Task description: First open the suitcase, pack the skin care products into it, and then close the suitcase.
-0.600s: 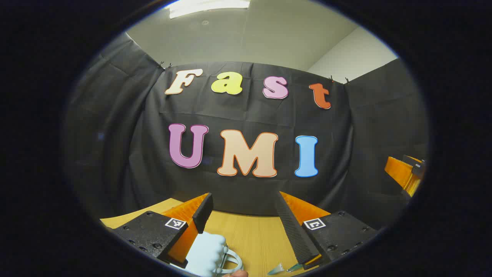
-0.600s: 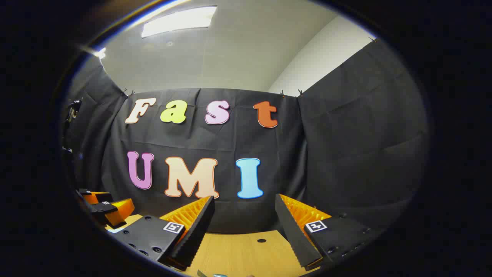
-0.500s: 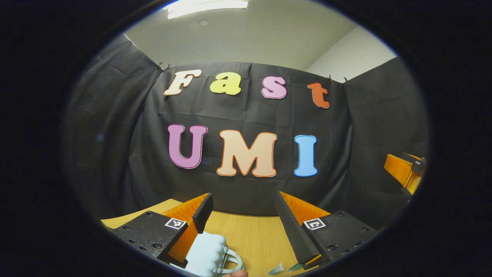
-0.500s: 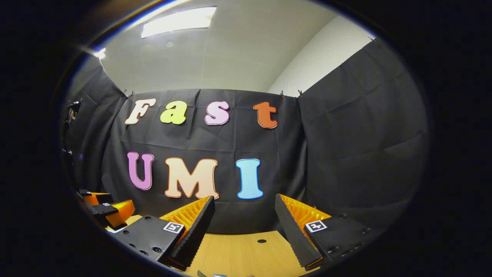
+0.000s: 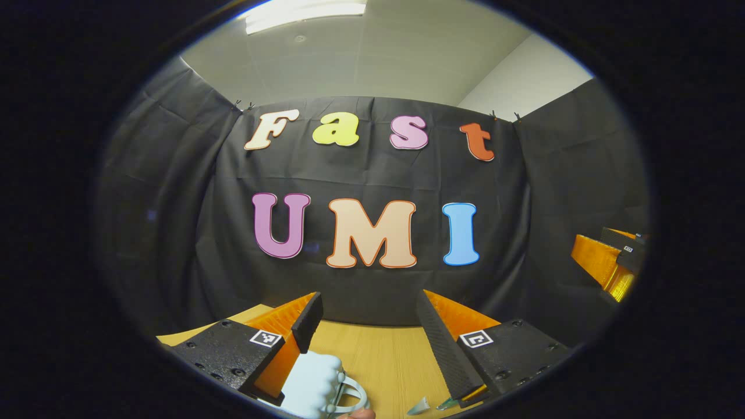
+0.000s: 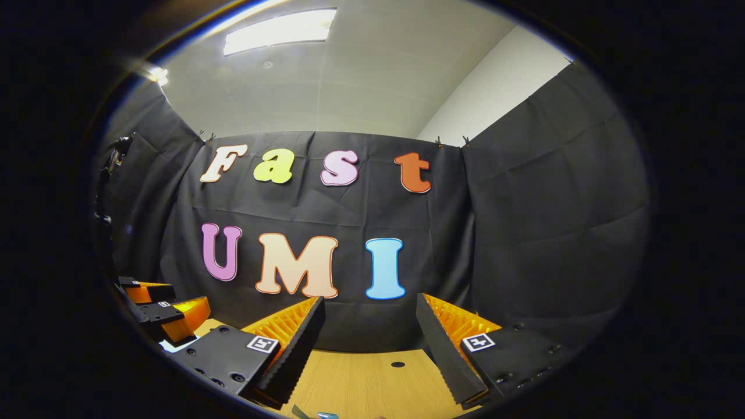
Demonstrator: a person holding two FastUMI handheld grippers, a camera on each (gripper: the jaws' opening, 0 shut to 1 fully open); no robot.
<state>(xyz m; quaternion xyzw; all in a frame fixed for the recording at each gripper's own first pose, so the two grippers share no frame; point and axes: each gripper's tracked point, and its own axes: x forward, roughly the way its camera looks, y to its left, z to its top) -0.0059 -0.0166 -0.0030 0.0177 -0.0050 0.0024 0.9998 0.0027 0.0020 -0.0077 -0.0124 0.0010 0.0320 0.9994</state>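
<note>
Left tongs point(image 5: 369, 326) apart, raised level over desk point(image 5: 378, 355), gripping nothing; pale blue suitcase point(image 5: 311, 381) just below its left finger, probably staged for opening; right tongs point(image 6: 369, 331) apart, held high, likely waiting; skin care products unidentifiable.

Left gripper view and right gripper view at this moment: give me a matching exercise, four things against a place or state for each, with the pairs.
Things:
1. left gripper
2. pale blue ridged object
3. small dark hole in the table
4. ceiling light

Places or states:
A. on the wood between the right gripper's fingers
B. at the top of the view
C. open, holding nothing
D. low, beside a left gripper finger

Pairs: 1-C, 2-D, 3-A, 4-B
</note>
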